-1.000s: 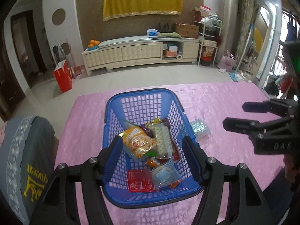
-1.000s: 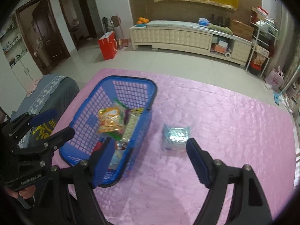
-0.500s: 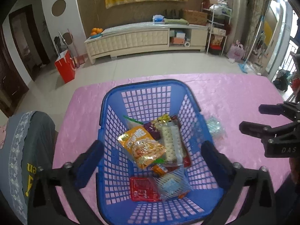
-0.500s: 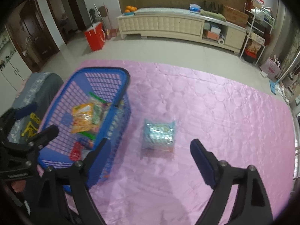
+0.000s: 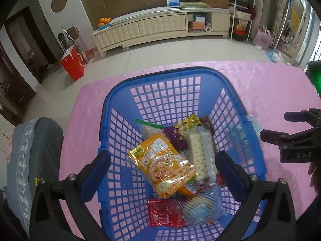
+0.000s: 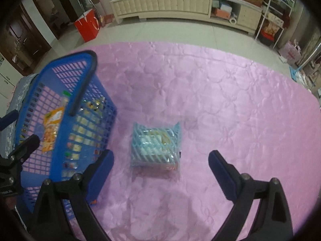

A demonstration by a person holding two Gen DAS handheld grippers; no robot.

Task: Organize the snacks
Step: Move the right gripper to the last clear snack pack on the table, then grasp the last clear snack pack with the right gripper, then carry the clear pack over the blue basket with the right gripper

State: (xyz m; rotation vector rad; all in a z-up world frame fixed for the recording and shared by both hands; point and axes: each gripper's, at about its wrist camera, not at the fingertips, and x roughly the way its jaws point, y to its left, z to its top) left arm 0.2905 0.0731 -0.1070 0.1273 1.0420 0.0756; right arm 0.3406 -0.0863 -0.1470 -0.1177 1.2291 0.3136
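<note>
A blue plastic basket stands on the pink table cloth. It holds several snack packets, among them an orange one, a clear cracker pack and a red one. My left gripper hangs open and wide above the basket's inside, with nothing between its fingers. A light blue striped packet lies flat on the cloth to the right of the basket. My right gripper hovers just above and in front of it, jaws opening, pads clear of the packet.
A grey padded chair back stands off the table's left side. Beyond the table's far edge are bare floor, a red paper bag and a long cream cabinet. The cloth right of the striped packet is bare.
Both grippers have sunk toward the table and tilted further down. The left jaws spread wide over the basket. The right jaws widened while closing in on the striped packet.
</note>
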